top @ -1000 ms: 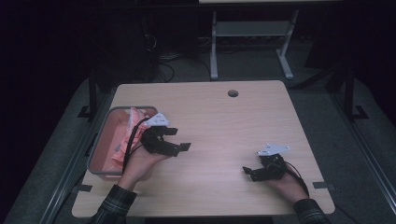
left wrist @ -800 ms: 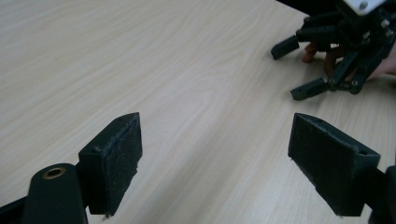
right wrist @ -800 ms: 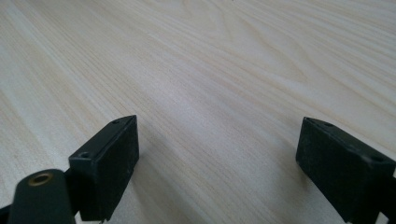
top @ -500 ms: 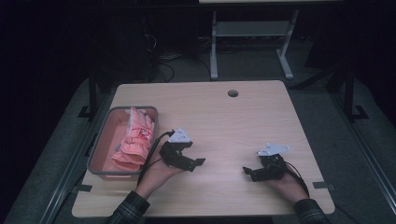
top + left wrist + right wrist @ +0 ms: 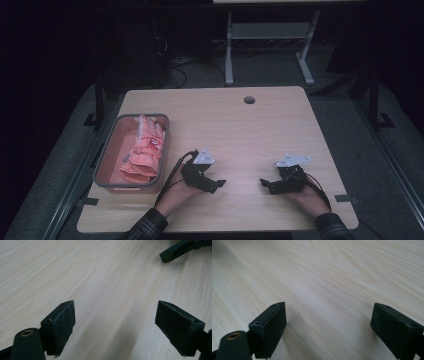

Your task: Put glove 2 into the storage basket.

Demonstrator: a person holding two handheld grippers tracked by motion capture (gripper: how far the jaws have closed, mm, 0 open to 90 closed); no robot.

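Note:
A grey bin (image 5: 106,152) stands at the table's left with pink gloves (image 5: 145,150) lying in it. My left gripper (image 5: 216,185) rests low over the bare wood just right of the bin, open, its jaws pointing right. In the left gripper view the left gripper (image 5: 115,325) has nothing between its wide-apart pads. My right gripper (image 5: 266,185) sits at the front right, pointing left toward the other one. It is open too, and the right gripper view puts only wood grain between the jaws of the right gripper (image 5: 328,325).
The wooden table (image 5: 240,140) has a round cable hole (image 5: 249,100) near its far edge. A jaw of the right gripper (image 5: 175,250) pokes into the left gripper view's top right. A metal stand (image 5: 270,30) is on the dark floor beyond.
My left gripper has moved away from the bin, to the right and nearer the front edge, with nothing in it. The gloves stay in the bin. The right gripper has not moved.

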